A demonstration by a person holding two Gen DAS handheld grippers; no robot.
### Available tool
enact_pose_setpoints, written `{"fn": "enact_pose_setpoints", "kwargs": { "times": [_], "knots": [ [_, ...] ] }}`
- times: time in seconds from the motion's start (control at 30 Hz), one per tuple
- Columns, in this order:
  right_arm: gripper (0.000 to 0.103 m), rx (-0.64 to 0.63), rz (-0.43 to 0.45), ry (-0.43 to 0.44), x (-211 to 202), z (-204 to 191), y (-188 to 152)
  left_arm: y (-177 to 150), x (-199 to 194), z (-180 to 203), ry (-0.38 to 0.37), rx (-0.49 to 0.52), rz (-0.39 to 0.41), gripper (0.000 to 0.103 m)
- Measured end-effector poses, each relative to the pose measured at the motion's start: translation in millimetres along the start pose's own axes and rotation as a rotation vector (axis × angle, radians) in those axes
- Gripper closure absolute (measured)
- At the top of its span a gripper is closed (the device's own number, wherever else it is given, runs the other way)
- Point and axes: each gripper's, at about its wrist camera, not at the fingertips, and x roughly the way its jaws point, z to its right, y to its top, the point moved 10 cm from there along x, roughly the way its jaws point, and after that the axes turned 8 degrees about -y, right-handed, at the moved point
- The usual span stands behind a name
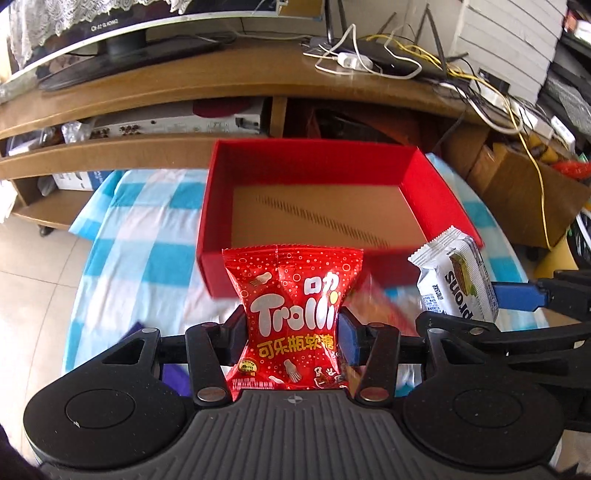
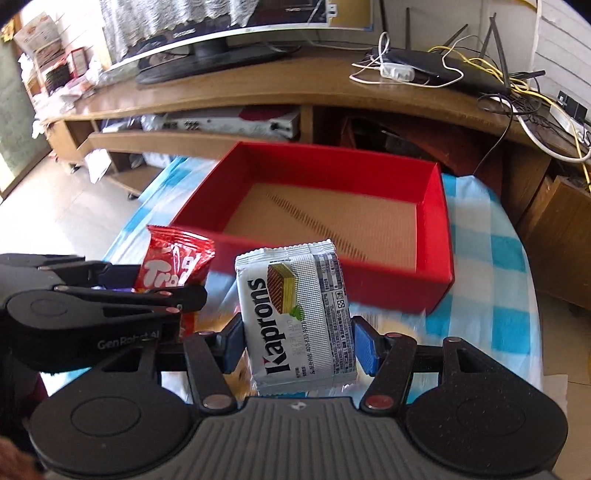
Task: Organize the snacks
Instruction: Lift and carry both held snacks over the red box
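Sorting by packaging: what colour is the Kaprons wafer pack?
White and silver, with black lettering; the Kaprons wafer pack shows best in the right wrist view.

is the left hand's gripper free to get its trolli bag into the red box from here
Probably yes: the left gripper holds the Trolli bag just short of the red box, whose open top has nothing inside or across it.

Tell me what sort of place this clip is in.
Probably a home living room: a television on a long wooden stand, a router with tangled cables, and a checked tablecloth.
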Motion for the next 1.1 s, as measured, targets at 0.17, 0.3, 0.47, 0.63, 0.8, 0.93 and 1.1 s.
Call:
{"fn": "enact_pose_setpoints", "kwargs": {
  "times": [0.17,0.3,0.47,0.63,0.8,0.93,1.1],
  "knots": [
    [0.032,0.035,0.015,-0.003,12,9,25,27,8,-1,0.009,0.007,0.026,0.046],
    [0.032,0.06,0.021,-0.007,21,18,39,45,17,-1,0.022,0.018,0.035,0.046],
    [0.032,0.073,0.027,-0.003,35,25,54,60,28,-2,0.044,0.025,0.044,0.047],
    [0.032,0.088,0.031,0.001,51,28,69,74,40,-6,0.063,0.022,0.049,0.048],
    [0.032,0.096,0.026,0.001,69,31,78,83,54,-13,0.075,0.013,0.048,0.048],
    [0.032,0.095,0.014,0.005,85,31,79,83,67,-19,0.087,0.004,0.029,0.048],
    [0.032,0.083,-0.007,0.004,101,28,74,78,80,-28,0.099,-0.008,0.0,0.048]
  ]
}}
